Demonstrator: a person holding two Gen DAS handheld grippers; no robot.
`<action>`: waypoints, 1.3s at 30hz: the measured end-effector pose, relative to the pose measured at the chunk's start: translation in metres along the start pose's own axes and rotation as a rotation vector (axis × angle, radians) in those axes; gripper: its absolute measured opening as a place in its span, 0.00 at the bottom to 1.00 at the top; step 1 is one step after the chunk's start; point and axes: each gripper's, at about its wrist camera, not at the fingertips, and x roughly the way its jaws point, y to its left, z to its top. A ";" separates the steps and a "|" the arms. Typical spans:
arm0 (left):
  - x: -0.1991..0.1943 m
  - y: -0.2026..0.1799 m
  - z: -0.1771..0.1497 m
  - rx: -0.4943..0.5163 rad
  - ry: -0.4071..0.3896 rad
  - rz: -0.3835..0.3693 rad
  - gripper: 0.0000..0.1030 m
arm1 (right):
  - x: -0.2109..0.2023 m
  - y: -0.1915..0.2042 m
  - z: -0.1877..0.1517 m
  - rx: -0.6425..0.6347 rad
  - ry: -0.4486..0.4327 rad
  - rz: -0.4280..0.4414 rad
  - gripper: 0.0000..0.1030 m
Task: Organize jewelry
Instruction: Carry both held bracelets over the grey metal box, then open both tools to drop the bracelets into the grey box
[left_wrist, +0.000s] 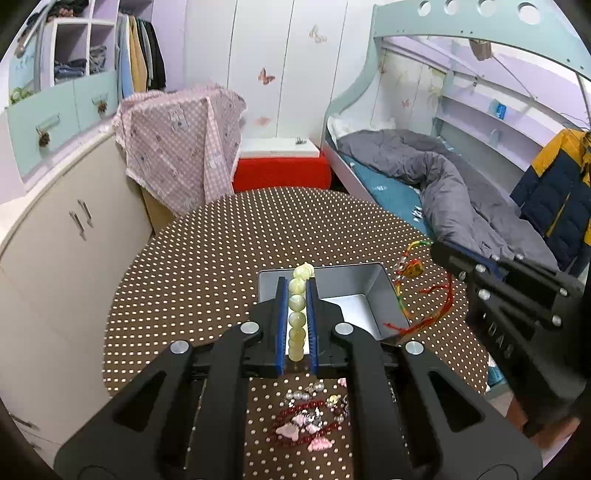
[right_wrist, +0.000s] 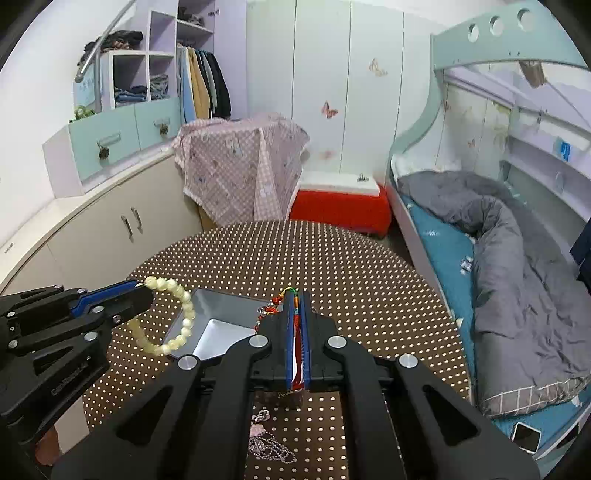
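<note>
- Pale yellow-green beads make up the bracelet that the left gripper has clamped between its blue-lined fingers; the right wrist view shows the loop hanging out from the fingertips beside the left rim of the metal tin.
- Red and multicoloured cord forms the second piece, a knotted string bracelet, pinched flat between the closed fingers of the right gripper, which sits at the tin's right side.
- In the left wrist view the cord's loose red strands trail over the tin's right wall and onto the dotted tablecloth.
- The tin sits open on the round table, its silver inside bare as far as either view shows.
- More jewellery lies in a heap on the cloth near the camera: dark red beads, pink charms, small silvery pieces. A thin chain lies under the right gripper.
- The bead bracelet looks smooth, hard and fairly light; round beads may roll or slip in the pads, so gripping across several beads, as now, seems sound.
- The cord piece is soft and limp, likely to snag on the tin's rim; holding it near the knot would keep its tails controlled.
</note>
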 end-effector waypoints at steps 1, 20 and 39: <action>0.004 0.000 0.000 -0.002 0.010 -0.006 0.09 | 0.005 -0.001 0.000 0.008 0.013 0.010 0.02; 0.055 0.009 0.008 -0.024 0.156 -0.060 0.51 | 0.030 -0.018 0.000 0.079 0.081 0.058 0.49; 0.022 0.013 -0.003 -0.036 0.098 -0.021 0.56 | 0.009 -0.029 -0.013 0.084 0.074 0.025 0.57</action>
